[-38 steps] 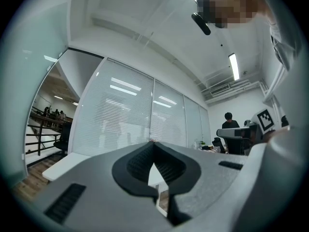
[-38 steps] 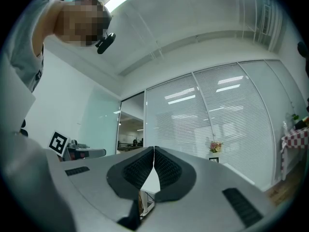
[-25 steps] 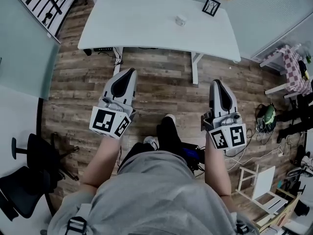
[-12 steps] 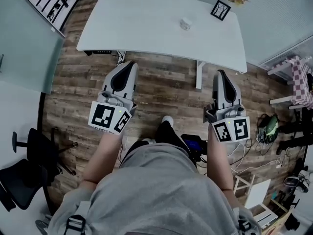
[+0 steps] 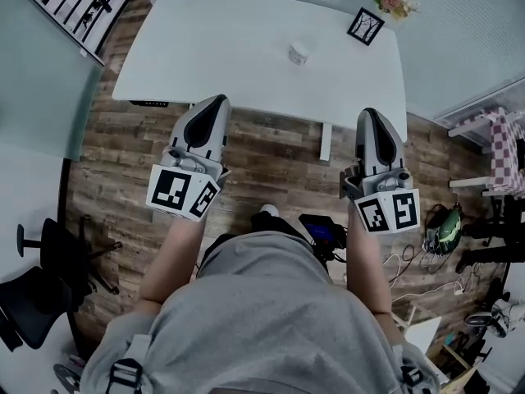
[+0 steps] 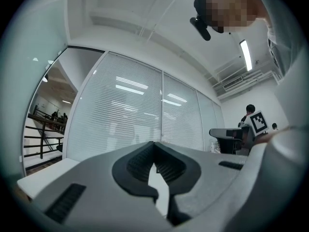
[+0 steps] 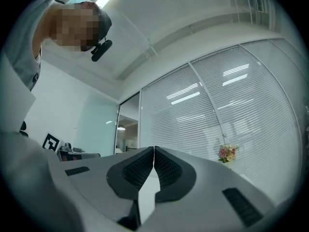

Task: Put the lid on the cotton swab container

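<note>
Container stands on the worktop, well apart from left tongs and right tongs, both closed tight, empty, at its near edge.

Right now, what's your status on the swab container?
Left gripper shut, empty. Right gripper shut, empty. Cotton swab container on white table, untouched; lid too small to make out. Picture frame beyond it, not in the way.
</note>
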Demonstrator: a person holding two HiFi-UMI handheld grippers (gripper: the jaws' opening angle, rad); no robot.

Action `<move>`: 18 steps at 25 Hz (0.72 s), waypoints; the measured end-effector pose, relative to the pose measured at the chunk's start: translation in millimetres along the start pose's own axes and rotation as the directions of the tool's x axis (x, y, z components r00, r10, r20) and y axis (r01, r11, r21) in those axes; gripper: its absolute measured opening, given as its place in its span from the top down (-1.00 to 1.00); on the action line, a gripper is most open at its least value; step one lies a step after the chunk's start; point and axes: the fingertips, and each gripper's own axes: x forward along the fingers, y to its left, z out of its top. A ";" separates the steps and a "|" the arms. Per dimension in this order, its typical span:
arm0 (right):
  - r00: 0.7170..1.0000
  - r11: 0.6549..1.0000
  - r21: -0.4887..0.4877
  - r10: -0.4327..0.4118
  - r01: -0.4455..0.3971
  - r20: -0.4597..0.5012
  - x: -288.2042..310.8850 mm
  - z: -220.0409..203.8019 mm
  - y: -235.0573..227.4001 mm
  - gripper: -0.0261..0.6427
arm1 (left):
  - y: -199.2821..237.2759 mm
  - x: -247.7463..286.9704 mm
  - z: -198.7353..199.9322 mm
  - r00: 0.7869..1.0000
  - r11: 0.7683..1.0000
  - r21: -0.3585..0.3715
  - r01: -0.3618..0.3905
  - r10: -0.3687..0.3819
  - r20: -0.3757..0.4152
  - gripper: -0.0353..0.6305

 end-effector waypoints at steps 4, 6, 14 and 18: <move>1.000 1.000 0.012 0.024 -0.024 -0.004 16.7 -5.9 -22.9 0.85 | 3.1 22.8 0.6 1.000 0.999 0.017 -0.031 0.031 0.008 0.89; 1.000 0.999 0.021 0.028 -0.028 -0.005 24.6 -10.3 -34.8 0.85 | 5.0 33.1 -2.3 0.999 0.999 0.025 -0.044 0.044 0.006 0.89; 0.999 0.998 0.047 0.039 -0.038 -0.012 48.1 -23.8 -47.5 0.85 | 19.9 55.5 -10.2 0.998 0.998 0.025 -0.057 0.057 -0.007 0.89; 0.999 0.998 0.062 0.020 -0.018 -0.025 73.7 -37.3 -63.9 0.85 | 38.6 87.1 -18.8 0.999 0.999 0.017 -0.044 0.045 -0.019 0.89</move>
